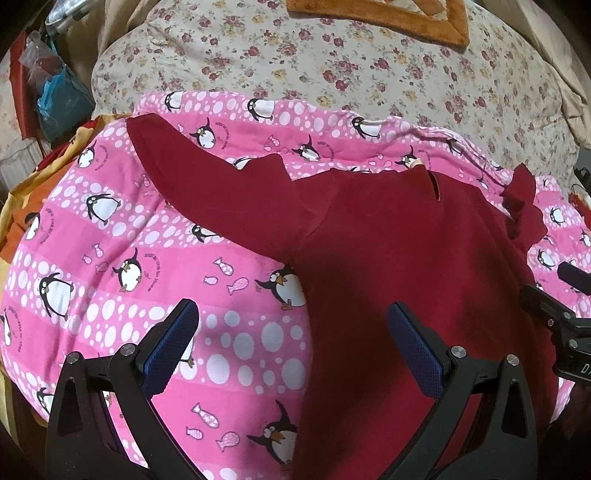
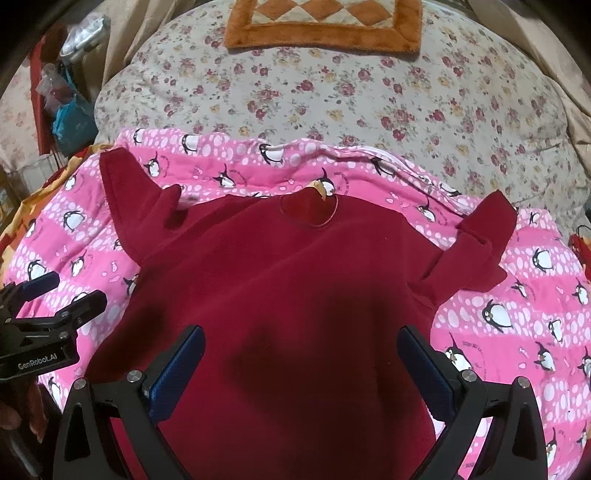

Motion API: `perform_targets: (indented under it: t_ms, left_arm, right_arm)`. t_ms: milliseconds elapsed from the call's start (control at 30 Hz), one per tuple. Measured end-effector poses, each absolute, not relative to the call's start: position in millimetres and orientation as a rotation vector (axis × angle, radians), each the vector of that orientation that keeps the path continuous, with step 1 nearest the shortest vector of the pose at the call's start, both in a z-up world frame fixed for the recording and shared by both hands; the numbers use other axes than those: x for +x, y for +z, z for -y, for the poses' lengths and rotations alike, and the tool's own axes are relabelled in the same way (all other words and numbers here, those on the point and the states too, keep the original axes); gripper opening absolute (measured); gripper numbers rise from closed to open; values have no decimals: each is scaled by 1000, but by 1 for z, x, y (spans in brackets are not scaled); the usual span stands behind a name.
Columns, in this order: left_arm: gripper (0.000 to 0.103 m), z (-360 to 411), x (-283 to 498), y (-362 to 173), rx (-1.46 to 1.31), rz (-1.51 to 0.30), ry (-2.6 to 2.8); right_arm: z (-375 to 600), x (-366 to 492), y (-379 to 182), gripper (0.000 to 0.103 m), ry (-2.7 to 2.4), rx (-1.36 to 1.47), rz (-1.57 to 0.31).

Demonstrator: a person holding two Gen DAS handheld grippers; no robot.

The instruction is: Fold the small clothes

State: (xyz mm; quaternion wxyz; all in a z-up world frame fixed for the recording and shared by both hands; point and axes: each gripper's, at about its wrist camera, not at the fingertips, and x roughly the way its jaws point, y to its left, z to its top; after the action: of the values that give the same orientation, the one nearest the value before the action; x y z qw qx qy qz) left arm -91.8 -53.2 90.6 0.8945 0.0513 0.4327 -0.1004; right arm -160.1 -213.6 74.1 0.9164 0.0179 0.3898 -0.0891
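**Two open grippers poised over a red top on a bed**

The left black two-finger gripper with blue textured pads point(image 1: 291, 328) has its jaws spread wide and holds nothing. One finger hangs above the pink blanket, the other above the left edge of the garment. The right black two-finger gripper with blue textured pads point(image 2: 301, 354) is also spread wide and empty, with both fingers above the lower body of the garment. Each gripper shows at the edge of the other's view.

The garment is a small dark red long-sleeved fleece top point(image 2: 280, 280). It lies flat and unfolded, neckline away from the cameras. Its left sleeve point(image 1: 192, 170) stretches straight out and up toward the far left. Its right sleeve point(image 2: 476, 240) is bent back on itself and bunched.

The top lies on a pink quilted blanket printed with penguins, fish and white dots point(image 1: 122, 266). Beyond the blanket is a cream bedcover with a small red rose print point(image 2: 332, 96). At the far end of it sits an orange plush mat with a diamond pattern point(image 2: 325, 26). Bags and clutter point(image 1: 55, 92) stand at the far left, beside the bed.
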Motion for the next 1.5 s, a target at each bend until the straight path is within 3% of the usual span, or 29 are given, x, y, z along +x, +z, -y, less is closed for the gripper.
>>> perform_targets:
  t_ms: [1500]
  left_arm:
    - [102, 67, -73, 70, 72, -935, -190]
  right_arm:
    - [226, -127, 43, 103, -235, 139, -859]
